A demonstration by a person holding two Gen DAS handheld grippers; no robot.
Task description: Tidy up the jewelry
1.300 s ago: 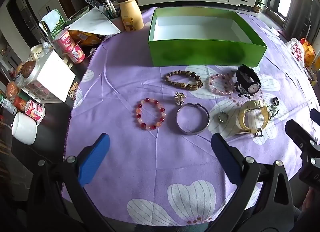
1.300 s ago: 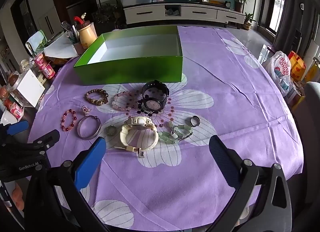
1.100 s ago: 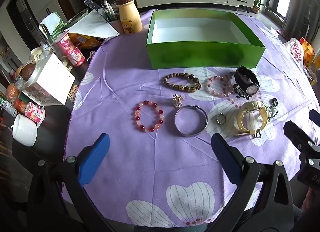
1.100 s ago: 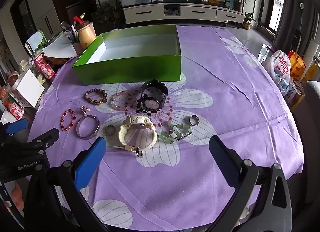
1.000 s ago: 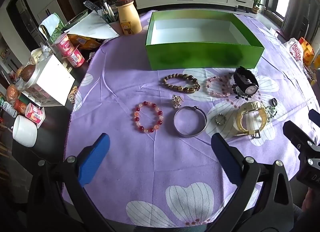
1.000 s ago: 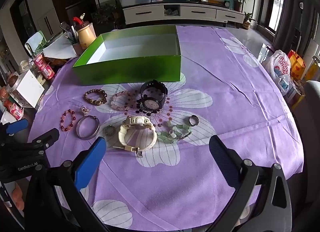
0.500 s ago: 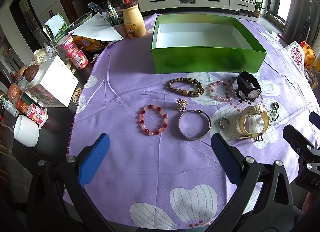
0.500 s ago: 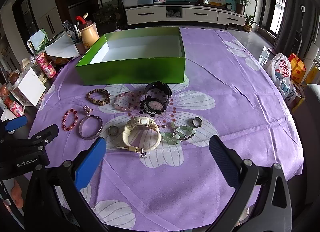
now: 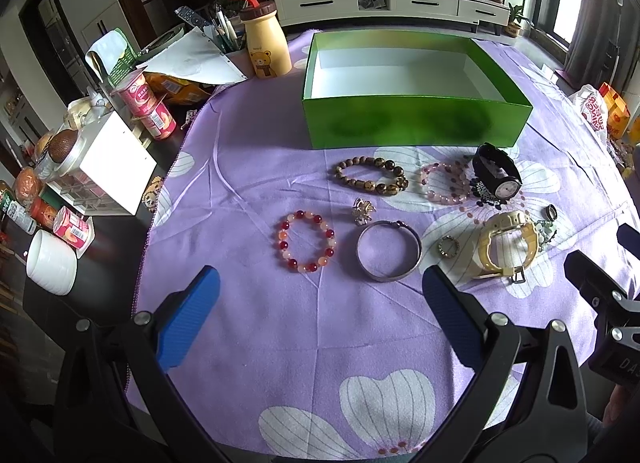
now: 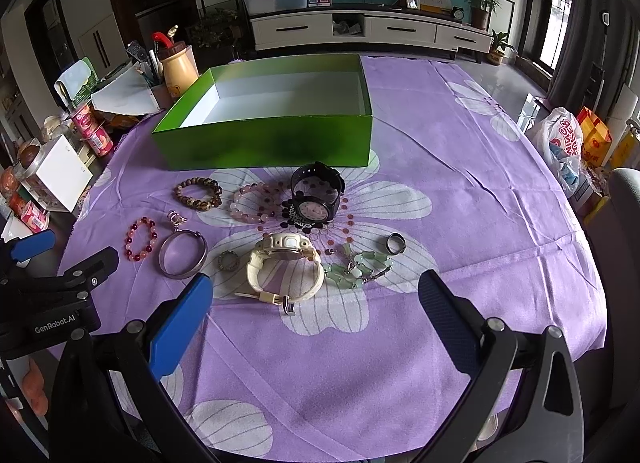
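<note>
An empty green box [image 9: 412, 131] [image 10: 268, 151] stands on the purple flowered cloth. In front of it lie a brown bead bracelet [image 9: 372, 177], a pink bead bracelet [image 9: 446, 183], a black watch [image 9: 498, 177], a red bead bracelet [image 9: 306, 241], a silver bangle [image 9: 389, 251], a cream watch [image 10: 284, 267], a small charm [image 9: 363, 210], two rings [image 10: 395, 243] [image 10: 229, 261] and a green bead bracelet [image 10: 356, 267]. My left gripper [image 9: 320, 307] is open and empty, just short of the red bracelet and bangle. My right gripper [image 10: 316, 311] is open and empty, just short of the cream watch.
To the left off the cloth stand a yellow bear bottle [image 9: 266, 43], papers, yoghurt cups [image 9: 154, 111], a white box [image 9: 108, 169] and a white mug [image 9: 52, 263]. Plastic bags [image 10: 564, 143] sit off the right edge.
Both grippers have risen and drawn back slightly, so the box and jewelry sit a little lower and nearer in view. Nothing on the cloth has moved.
</note>
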